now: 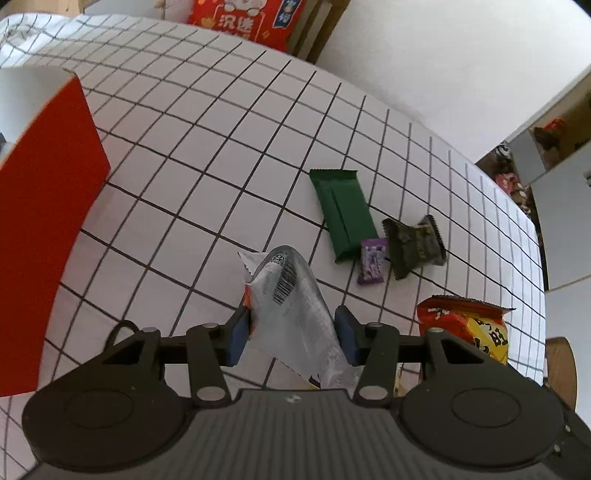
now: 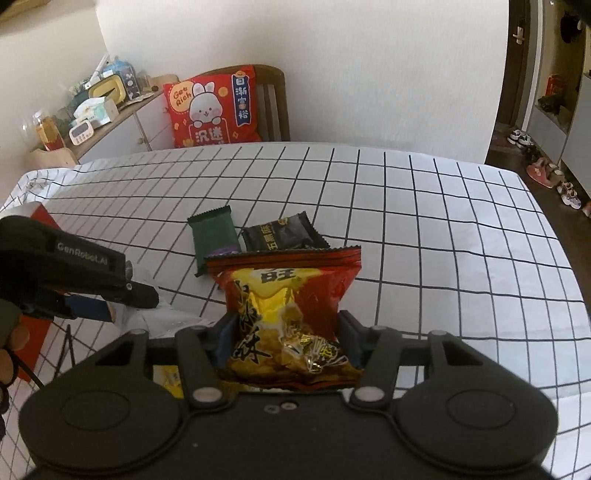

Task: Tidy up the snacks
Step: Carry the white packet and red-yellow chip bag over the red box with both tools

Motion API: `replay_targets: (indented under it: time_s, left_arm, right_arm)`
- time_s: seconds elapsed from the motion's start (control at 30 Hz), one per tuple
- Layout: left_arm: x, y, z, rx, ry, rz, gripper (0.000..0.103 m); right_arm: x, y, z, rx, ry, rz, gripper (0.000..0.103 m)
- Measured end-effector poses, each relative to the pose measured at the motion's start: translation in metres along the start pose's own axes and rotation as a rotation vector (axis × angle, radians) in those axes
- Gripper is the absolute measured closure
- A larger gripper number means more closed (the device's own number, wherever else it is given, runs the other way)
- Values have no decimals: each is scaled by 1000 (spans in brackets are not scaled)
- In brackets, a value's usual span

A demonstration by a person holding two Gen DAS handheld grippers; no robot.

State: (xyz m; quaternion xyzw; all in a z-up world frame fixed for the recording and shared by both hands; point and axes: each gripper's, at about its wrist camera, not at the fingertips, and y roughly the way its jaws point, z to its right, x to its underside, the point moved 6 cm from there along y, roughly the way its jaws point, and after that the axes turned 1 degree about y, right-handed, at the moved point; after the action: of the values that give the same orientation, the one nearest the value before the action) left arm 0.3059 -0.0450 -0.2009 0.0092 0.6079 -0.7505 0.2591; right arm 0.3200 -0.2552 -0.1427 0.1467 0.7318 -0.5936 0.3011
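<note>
Two claws: each clamped on a packet.
Left claw (image 1: 291, 334): pinches silver packet (image 1: 295, 310), long axis pointing forward.
Right claw (image 2: 286, 341): grips red-yellow bag (image 2: 286, 306).
Red box (image 1: 44, 206): left of left claw, nearer it.

**Two wrist views set over one checked table**

The left wrist view is taken from just behind the left gripper (image 1: 291, 332) and is aimed steeply down at the checked tablecloth (image 1: 207, 122), seen from close above. The right wrist view is set behind the right gripper (image 2: 286, 338) and is tilted less steeply, so the far wall and a cabinet (image 2: 122, 136) are included. The green packet (image 1: 341, 212) (image 2: 214, 236), the red cushion (image 1: 247, 20) (image 2: 212, 107) and the red box (image 1: 44, 206) are shared by both views.
</note>
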Motion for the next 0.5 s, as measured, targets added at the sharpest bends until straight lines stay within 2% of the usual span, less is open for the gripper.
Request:
replay_targets:
  time_s: [0.5]
  left_arm:
    - [25, -79, -20, 46, 50, 58, 54]
  right_arm:
    - [1, -71, -39, -79, -41, 63, 48]
